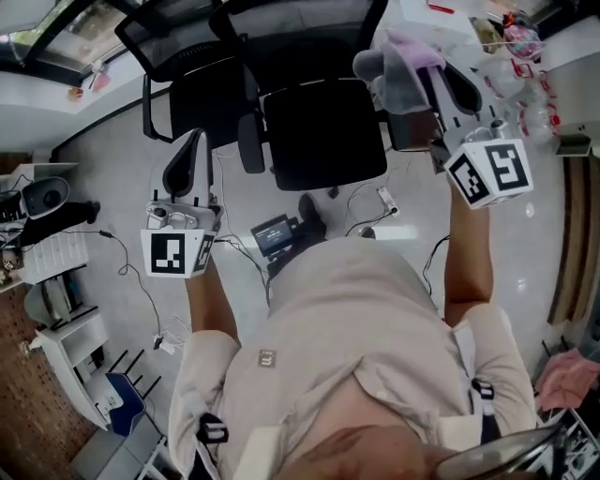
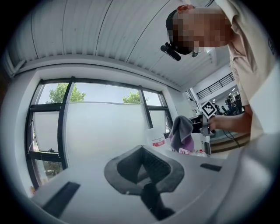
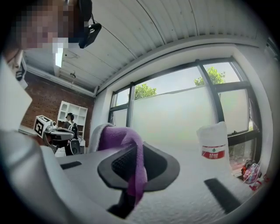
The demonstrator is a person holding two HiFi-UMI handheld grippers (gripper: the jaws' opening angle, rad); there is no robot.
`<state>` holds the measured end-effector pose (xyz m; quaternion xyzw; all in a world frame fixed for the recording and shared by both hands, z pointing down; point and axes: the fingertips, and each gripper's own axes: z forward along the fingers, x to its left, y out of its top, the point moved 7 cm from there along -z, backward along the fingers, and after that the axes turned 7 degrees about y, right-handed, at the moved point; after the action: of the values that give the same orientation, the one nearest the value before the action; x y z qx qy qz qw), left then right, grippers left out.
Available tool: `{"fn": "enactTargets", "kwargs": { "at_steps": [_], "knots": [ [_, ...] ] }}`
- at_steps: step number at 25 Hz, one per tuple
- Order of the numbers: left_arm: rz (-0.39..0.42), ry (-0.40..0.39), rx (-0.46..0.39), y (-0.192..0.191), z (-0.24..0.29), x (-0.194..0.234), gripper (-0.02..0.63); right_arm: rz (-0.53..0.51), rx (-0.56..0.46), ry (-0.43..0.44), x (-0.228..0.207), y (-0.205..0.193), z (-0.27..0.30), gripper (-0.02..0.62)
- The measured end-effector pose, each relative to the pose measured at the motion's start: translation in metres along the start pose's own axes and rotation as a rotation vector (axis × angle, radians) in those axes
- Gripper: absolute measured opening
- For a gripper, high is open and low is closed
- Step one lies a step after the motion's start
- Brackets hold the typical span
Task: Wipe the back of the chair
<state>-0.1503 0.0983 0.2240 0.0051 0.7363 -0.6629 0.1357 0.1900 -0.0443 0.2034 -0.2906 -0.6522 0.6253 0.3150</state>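
A black office chair stands in front of me, its seat (image 1: 323,131) in the upper middle of the head view and its mesh back (image 1: 300,14) at the top edge. My right gripper (image 1: 412,89) is held over the seat's right side, shut on a purple and grey cloth (image 1: 403,66). In the right gripper view the cloth (image 3: 118,138) hangs folded over the closed pads (image 3: 151,164). My left gripper (image 1: 183,173) hovers left of the chair with its pads (image 2: 127,168) together and nothing between them. Neither gripper touches the chair.
A second black chair (image 1: 202,103) stands just left of the first. Cables and a small black device (image 1: 274,234) lie on the floor below the seat. White shelves (image 1: 66,309) stand at the left, a cluttered table (image 1: 516,47) at the upper right. A white tub (image 3: 214,142) stands by the window.
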Motion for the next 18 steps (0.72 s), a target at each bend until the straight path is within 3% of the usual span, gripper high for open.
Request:
{"fn": "enactTargets", "kwargs": {
  "at_steps": [9, 18],
  "knots": [
    [-0.005, 0.037, -0.002, 0.026, -0.067, -0.046, 0.006, 0.014, 0.072, 0.085, 0.056, -0.01, -0.107, 0.009],
    [-0.022, 0.054, -0.022, 0.037, -0.098, -0.072, 0.006, 0.015, 0.067, 0.1, 0.074, -0.005, -0.148, 0.009]
  ]
}}
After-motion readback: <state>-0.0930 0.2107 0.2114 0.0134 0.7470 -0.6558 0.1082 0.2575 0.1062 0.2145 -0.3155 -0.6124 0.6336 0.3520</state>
